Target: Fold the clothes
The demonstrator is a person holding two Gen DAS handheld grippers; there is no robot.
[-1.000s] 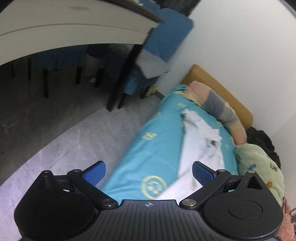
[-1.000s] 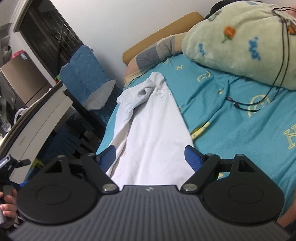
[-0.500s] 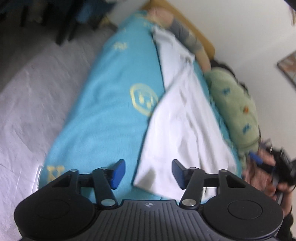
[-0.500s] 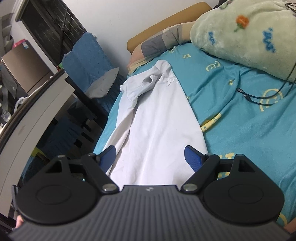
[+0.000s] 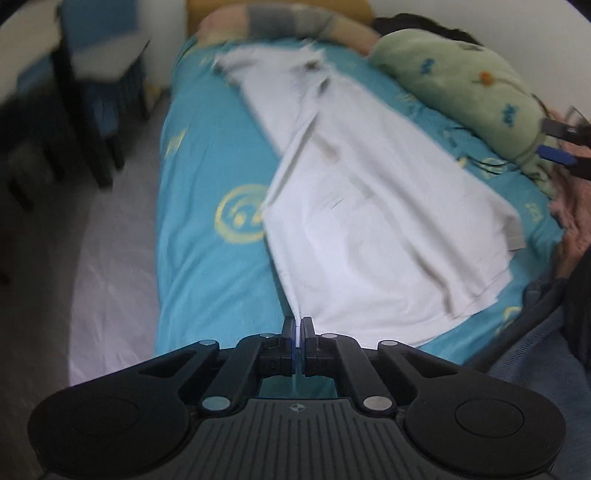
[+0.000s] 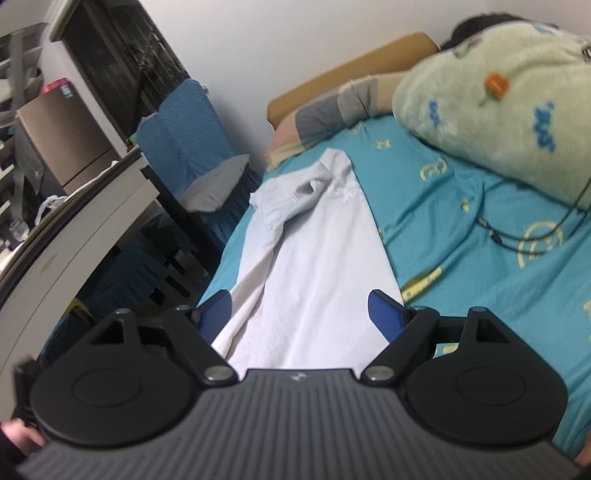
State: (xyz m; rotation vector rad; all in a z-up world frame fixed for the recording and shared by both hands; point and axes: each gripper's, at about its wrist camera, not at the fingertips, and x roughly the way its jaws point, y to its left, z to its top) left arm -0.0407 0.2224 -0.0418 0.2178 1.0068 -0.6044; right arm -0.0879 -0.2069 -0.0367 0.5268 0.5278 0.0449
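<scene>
A white shirt [image 5: 369,206] lies lengthwise on a bed with a turquoise sheet [image 5: 207,236], its collar end toward the headboard. My left gripper [image 5: 298,326] is shut on the shirt's near hem corner, the cloth pinched between the blue pads. In the right wrist view the same white shirt [image 6: 314,251] runs away from me, folded narrow. My right gripper [image 6: 301,314] stands open just above the near end of the shirt, with nothing between its fingers. That right gripper [image 5: 557,147] also shows at the far right edge of the left wrist view.
A green plush blanket [image 6: 498,110] is heaped on the bed's right side, with a black cable [image 6: 524,236] trailing on the sheet. A striped pillow [image 5: 280,22] lies at the headboard. A blue chair [image 6: 192,147] and a white desk [image 6: 74,229] stand left of the bed.
My left gripper swung from facing the floor and bed edge to the shirt's near hem and shut on its corner. The right gripper moved slightly forward and stayed open.
</scene>
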